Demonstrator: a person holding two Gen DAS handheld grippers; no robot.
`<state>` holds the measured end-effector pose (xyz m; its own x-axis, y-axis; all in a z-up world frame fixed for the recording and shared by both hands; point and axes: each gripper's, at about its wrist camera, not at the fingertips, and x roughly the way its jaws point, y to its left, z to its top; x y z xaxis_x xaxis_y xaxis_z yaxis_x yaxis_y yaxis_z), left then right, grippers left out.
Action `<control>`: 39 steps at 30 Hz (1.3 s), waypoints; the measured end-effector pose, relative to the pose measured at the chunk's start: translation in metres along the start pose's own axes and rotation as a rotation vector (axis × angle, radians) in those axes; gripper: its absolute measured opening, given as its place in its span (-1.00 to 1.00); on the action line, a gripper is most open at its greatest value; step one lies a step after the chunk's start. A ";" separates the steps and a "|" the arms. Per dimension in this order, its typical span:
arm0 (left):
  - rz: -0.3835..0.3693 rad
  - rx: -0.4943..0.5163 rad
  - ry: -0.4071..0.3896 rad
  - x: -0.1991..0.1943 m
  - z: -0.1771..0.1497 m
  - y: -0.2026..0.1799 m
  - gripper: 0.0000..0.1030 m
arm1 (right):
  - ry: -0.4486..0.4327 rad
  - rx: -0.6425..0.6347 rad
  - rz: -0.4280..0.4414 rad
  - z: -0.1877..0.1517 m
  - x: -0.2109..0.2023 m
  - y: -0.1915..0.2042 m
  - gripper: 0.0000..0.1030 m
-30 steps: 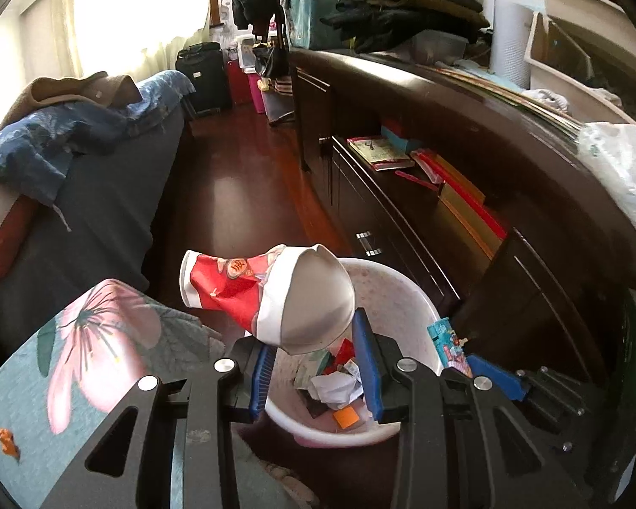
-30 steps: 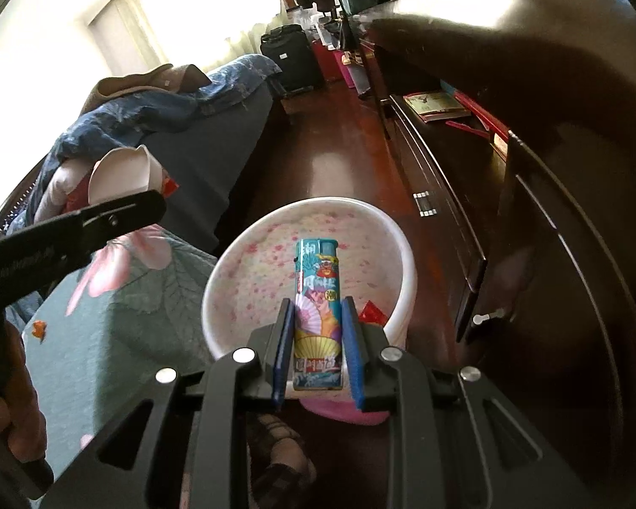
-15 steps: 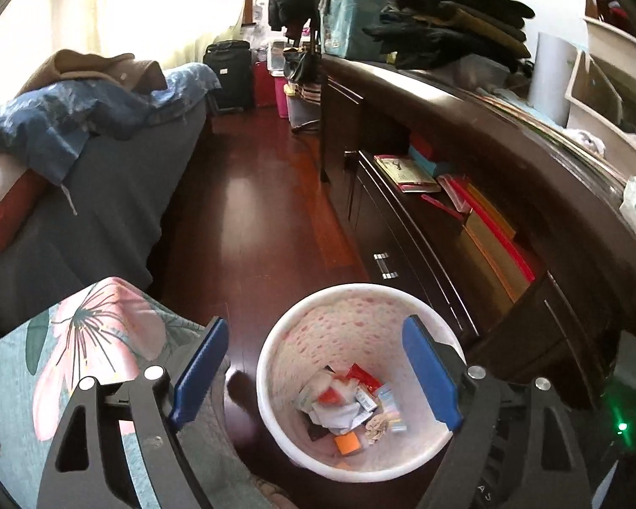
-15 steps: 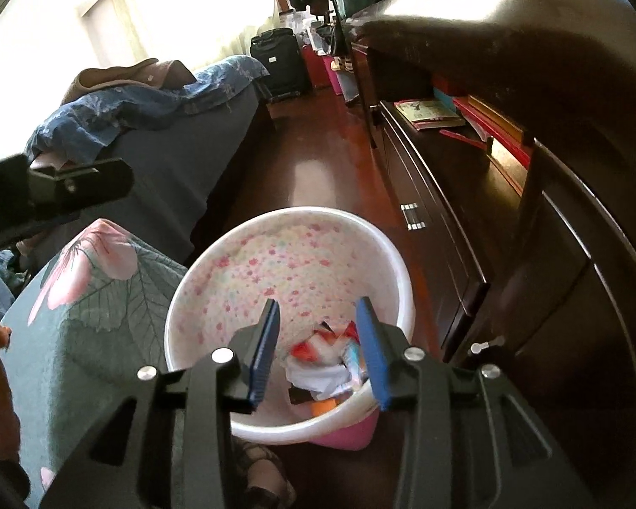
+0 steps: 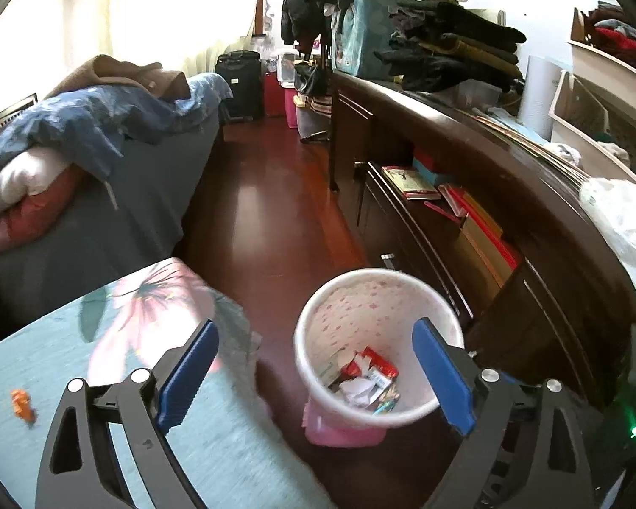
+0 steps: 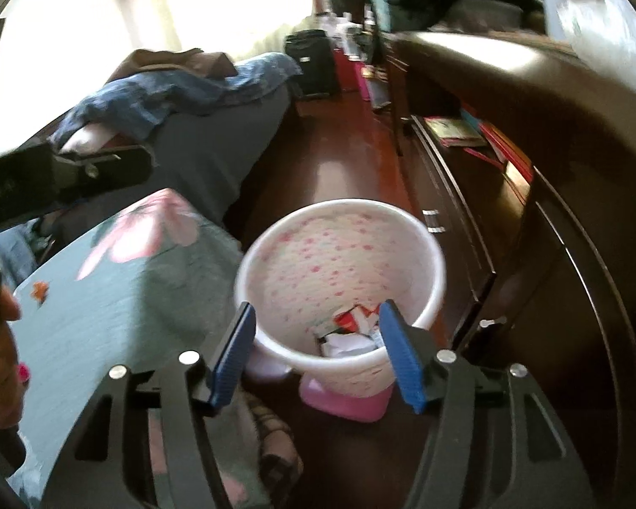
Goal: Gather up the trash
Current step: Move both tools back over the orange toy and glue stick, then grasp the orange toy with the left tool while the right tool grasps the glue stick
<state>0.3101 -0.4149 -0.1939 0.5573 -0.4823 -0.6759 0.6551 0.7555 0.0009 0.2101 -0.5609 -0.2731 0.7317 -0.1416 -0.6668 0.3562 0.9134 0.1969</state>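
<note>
- The big dark wood cabinet [image 5: 479, 195] runs along the right side, with books on its shelf and clothes piled on top. It has not changed.
- The bed [image 5: 85, 178] sits on the left with a blue blanket on it, same as before.
- The desk [image 5: 106, 364] has a green cloth with a pink flower. A small orange bit [image 5: 21, 403] lies on it.
- The white bin [image 5: 313, 339] with pink dots stands on the red-brown floor, between the desk and the cabinet.
- The left gripper [image 5: 316, 375] is above the bin and its jaws are opening wide. Nothing is between them now. A second ago it held a red and white wrapper.
- The right gripper [image 6: 318, 350] is over the bin too. Its jaws are opening, with nothing between them. A second ago it pinched a long colourful packet.
- The trash [image 5: 364, 377] now lies at the bottom of the bin, all mixed together: red, white and colourful pieces.
</note>
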 end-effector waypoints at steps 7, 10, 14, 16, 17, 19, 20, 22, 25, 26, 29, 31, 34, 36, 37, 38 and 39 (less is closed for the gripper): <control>0.158 -0.012 -0.018 -0.050 -0.039 0.064 0.91 | -0.005 -0.175 0.081 -0.010 -0.040 0.068 0.44; 0.224 -0.054 0.003 -0.060 -0.054 0.108 0.92 | 0.002 -0.244 0.119 -0.015 -0.048 0.100 0.47; 0.285 -0.118 0.053 -0.061 -0.070 0.163 0.92 | 0.024 -0.308 0.171 -0.022 -0.048 0.140 0.49; 0.303 -0.158 0.069 -0.059 -0.076 0.187 0.92 | 0.038 -0.333 0.190 -0.025 -0.047 0.158 0.49; 0.306 -0.181 0.074 -0.057 -0.079 0.197 0.92 | 0.046 -0.351 0.200 -0.028 -0.046 0.170 0.49; 0.330 -0.219 0.089 -0.050 -0.084 0.215 0.92 | 0.054 -0.378 0.208 -0.032 -0.044 0.184 0.49; 0.333 -0.238 0.096 -0.045 -0.085 0.223 0.92 | 0.059 -0.396 0.213 -0.034 -0.042 0.192 0.49; 0.312 -0.287 0.112 -0.033 -0.088 0.239 0.92 | 0.069 -0.425 0.218 -0.038 -0.038 0.204 0.49; 0.287 -0.347 0.132 -0.019 -0.091 0.257 0.84 | 0.087 -0.460 0.226 -0.043 -0.031 0.221 0.49; 0.282 -0.357 0.137 -0.016 -0.091 0.261 0.80 | 0.093 -0.468 0.229 -0.044 -0.029 0.226 0.49; 0.232 -0.407 0.165 -0.006 -0.090 0.273 0.51 | 0.107 -0.482 0.245 -0.047 -0.024 0.239 0.49; 0.223 -0.424 0.170 -0.005 -0.089 0.278 0.48 | 0.119 -0.484 0.265 -0.048 -0.022 0.246 0.49; 0.217 -0.420 0.183 -0.003 -0.091 0.279 0.21 | 0.132 -0.493 0.290 -0.049 -0.021 0.258 0.49; 0.210 -0.412 0.198 -0.001 -0.093 0.280 -0.05 | 0.131 -0.502 0.294 -0.051 -0.022 0.266 0.49; 0.208 -0.395 0.197 -0.002 -0.094 0.279 -0.22 | 0.131 -0.506 0.297 -0.052 -0.022 0.270 0.49; 0.205 -0.386 0.197 -0.002 -0.094 0.279 -0.22 | 0.132 -0.508 0.302 -0.052 -0.022 0.273 0.49; 0.198 -0.383 0.195 -0.002 -0.094 0.279 -0.22 | 0.134 -0.509 0.305 -0.053 -0.022 0.278 0.49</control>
<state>0.4435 -0.1615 -0.2619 0.5225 -0.2479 -0.8158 0.2897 0.9515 -0.1036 0.2621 -0.2840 -0.2417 0.6659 0.1741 -0.7254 -0.2049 0.9777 0.0465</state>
